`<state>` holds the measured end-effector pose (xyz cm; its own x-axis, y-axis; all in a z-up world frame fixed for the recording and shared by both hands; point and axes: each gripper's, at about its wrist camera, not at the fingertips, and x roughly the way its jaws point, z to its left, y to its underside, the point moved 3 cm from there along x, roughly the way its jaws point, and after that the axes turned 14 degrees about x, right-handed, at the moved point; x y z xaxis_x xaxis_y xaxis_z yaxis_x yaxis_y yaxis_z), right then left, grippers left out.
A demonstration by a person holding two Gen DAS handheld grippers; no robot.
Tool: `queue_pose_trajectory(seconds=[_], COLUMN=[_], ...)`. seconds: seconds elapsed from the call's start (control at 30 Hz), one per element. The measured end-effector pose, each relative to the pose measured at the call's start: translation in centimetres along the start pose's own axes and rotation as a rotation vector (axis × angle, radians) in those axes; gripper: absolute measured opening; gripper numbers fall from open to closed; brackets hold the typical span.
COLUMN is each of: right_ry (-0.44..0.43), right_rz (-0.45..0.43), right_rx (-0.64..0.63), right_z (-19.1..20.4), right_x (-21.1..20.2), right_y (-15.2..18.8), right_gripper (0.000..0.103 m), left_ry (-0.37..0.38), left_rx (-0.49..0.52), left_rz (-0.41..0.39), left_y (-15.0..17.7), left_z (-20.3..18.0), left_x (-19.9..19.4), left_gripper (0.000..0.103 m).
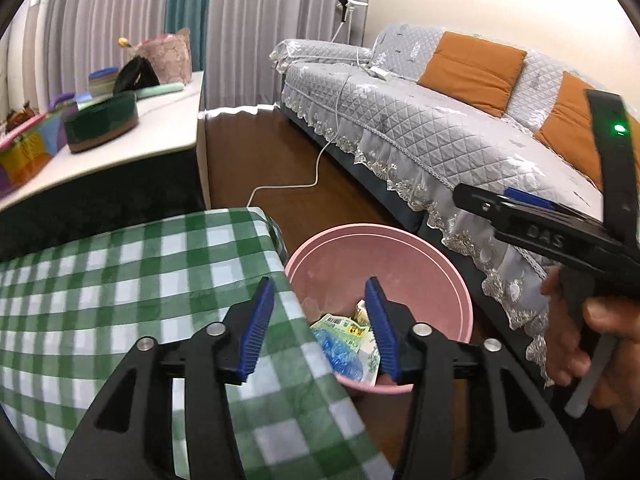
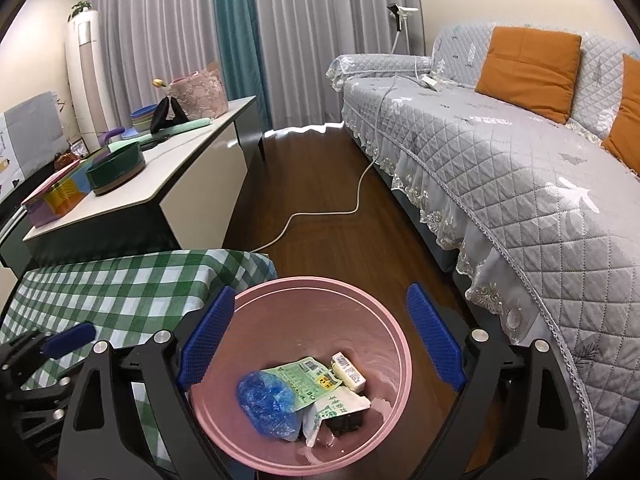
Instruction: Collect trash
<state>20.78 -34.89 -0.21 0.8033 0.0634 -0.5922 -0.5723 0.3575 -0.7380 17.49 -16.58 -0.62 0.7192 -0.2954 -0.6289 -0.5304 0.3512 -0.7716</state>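
A pink bin (image 2: 404,344) stands on the floor between the checked table and the sofa. Inside it lie a blue plastic bag (image 2: 268,400), a green wrapper (image 2: 310,378), a small carton (image 2: 349,372) and a white wrapper (image 2: 340,404). My right gripper (image 2: 320,292) hangs open above the bin with nothing between its fingers. My left gripper (image 1: 319,284) is open too and holds nothing; it sits over the table's corner beside the bin (image 1: 380,232). The same trash (image 1: 344,332) shows partly past its right finger. A hand (image 1: 592,344) holds the right gripper (image 1: 480,202) at the right edge of the left wrist view.
A table with a green checked cloth (image 1: 120,280) lies left of the bin. A grey quilted sofa (image 2: 520,168) with orange cushions runs along the right. A white cable (image 2: 320,212) trails across the wooden floor. A white side table (image 2: 168,176) carries boxes and bowls.
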Motion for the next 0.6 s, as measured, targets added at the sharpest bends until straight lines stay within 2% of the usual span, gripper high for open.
queue_pose_trajectory(seconds=[0.17, 0.23, 0.37, 0.5, 0.6], right_ry=[-0.019, -0.044, -0.063, -0.071, -0.069], right_rz=[-0.004, -0.008, -0.051, -0.084, -0.102], right_rx=[-0.002, 0.006, 0.007, -0.001, 0.004], right_z=[0.9, 1.7, 3.8, 5.5, 6.4], right_x=[-2.3, -3.8, -7.5, -10.7, -12.7], right_y=[0.2, 0.3, 0.9, 2.2, 3.4], right_gripper=[0.087, 0.087, 0.093, 0.098, 0.098], left_ry=[-0.012, -0.035, -0.057, -0.077, -0.099], left_rx=[0.037, 0.048, 0.026, 0.006, -0.006], left_rz=[-0.037, -0.059, -0.092, -0.115, -0.134], left_y=[0.1, 0.1, 0.3, 0.8, 1.5], left_z=[0.9, 1.5, 3.1, 4.1, 4.8], left_x=[-4.4, -6.3, -9.4, -12.0, -14.2], left_gripper=[0.059, 0.070, 0.072, 0.084, 0.087])
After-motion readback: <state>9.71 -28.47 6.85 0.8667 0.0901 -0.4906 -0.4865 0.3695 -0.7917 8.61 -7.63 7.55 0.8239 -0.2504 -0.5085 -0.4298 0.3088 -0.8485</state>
